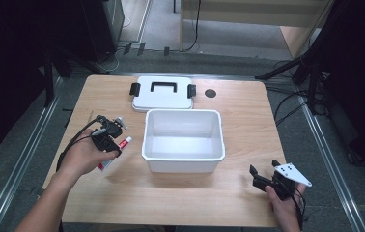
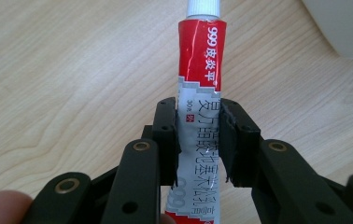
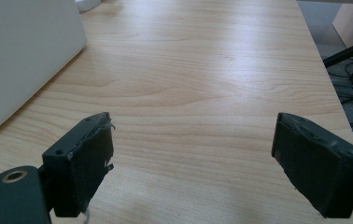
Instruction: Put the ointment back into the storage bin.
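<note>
Left gripper (image 2: 198, 140) jaws clamp the ointment tube (image 2: 198, 93) beside the white bin (image 1: 183, 140) — right gripper (image 3: 191, 163) jaws gape wide, empty.

In the high view, most of the red-and-white ointment tube (image 1: 115, 153) is covered by the person's left hand (image 1: 81, 157) and the left black two-jaw gripper (image 1: 114, 150), and its print is too small to be read there. In the left gripper view the tube's white cap (image 2: 203, 8) is cut off by the top edge and its crimped end by the bottom edge. The white rectangular plastic box (image 3: 20, 56) is cropped at the left edge of the right gripper view.
</note>
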### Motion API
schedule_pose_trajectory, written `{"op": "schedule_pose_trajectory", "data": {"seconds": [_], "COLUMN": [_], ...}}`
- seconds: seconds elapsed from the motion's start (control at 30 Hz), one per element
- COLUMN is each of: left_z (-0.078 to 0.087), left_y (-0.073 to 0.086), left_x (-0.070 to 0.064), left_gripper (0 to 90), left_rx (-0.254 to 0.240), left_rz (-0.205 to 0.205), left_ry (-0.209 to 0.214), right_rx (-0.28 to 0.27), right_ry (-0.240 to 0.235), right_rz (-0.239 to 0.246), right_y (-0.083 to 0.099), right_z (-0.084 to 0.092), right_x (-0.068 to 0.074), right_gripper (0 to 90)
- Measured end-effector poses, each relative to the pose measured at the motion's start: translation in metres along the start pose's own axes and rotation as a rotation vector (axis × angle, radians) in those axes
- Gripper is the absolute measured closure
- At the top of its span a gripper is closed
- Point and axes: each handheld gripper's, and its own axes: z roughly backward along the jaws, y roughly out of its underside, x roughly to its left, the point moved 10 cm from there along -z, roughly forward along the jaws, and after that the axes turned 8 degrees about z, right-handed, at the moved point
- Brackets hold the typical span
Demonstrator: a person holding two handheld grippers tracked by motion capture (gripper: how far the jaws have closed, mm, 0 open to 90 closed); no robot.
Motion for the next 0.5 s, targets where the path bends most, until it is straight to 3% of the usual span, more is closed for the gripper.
{"op": "schedule_pose_trajectory", "data": {"seconds": [0.5], "left_z": [0.043], "left_y": [-0.010], "left_x": [0.008], "left_gripper": [71.0], "left_rx": [-0.010], "left_rz": [-0.024], "left_ry": [-0.018], "right_rx": [0.001], "right_ry": [-0.001], "right_rz": [0.000], "right_y": [0.000], "right_z": [0.000], "right_x": [0.000], "right_gripper": [12.8]}}
